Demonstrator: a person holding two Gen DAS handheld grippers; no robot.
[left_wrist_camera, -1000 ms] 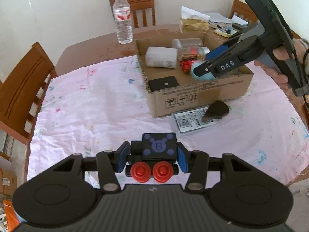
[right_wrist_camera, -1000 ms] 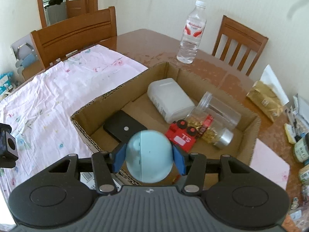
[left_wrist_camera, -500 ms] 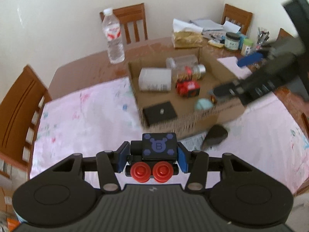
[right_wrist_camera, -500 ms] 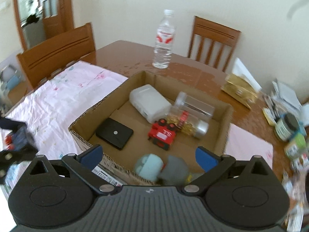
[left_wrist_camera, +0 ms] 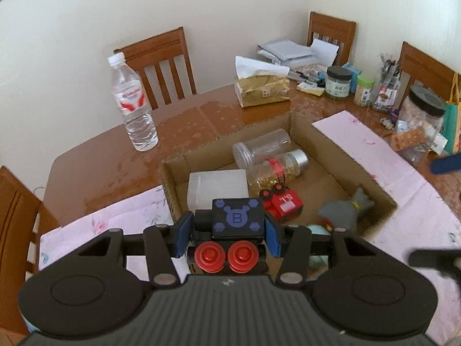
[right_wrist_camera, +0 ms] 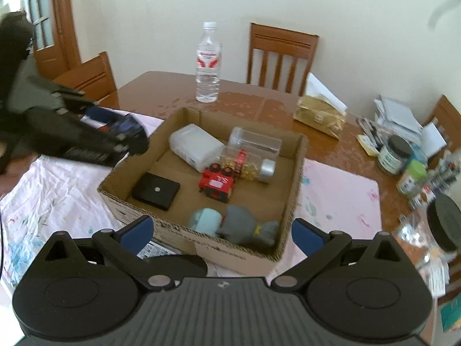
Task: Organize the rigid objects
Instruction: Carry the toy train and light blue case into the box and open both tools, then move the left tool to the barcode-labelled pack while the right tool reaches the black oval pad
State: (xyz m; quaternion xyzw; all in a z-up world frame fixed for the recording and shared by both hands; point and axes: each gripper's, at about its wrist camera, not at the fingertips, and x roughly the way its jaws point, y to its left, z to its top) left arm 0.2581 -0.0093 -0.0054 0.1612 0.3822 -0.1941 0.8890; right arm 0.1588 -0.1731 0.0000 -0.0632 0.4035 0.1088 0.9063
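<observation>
— Left gripper [left_wrist_camera: 229, 238]: clenched on the black toy block [left_wrist_camera: 236, 221], blue pads pressed to both its sides, red wheels toward the camera. Held above the near left part of the cardboard box [left_wrist_camera: 340, 147].

— Right gripper [right_wrist_camera: 220, 232]: released, jaws spread wide, nothing between the pads. Hanging just outside the box's near wall.

— Inside the box: white container [right_wrist_camera: 196, 147] and clear jar [right_wrist_camera: 255, 141] at the far wall, gold-filled bottle [right_wrist_camera: 250, 164] beside them, red toy car [right_wrist_camera: 217, 184] mid-floor, black flat case [right_wrist_camera: 157, 190] near the left wall.

— Near right corner: light-blue and grey toy [right_wrist_camera: 230, 225], touching the near wall.

— Open floor: bare cardboard between car and right wall, and between case and car.

— Outside: pink cloth [right_wrist_camera: 340, 199] clear right of the box; water bottle [right_wrist_camera: 208, 63] well beyond the far rim; jars crowding the table's right edge.
</observation>
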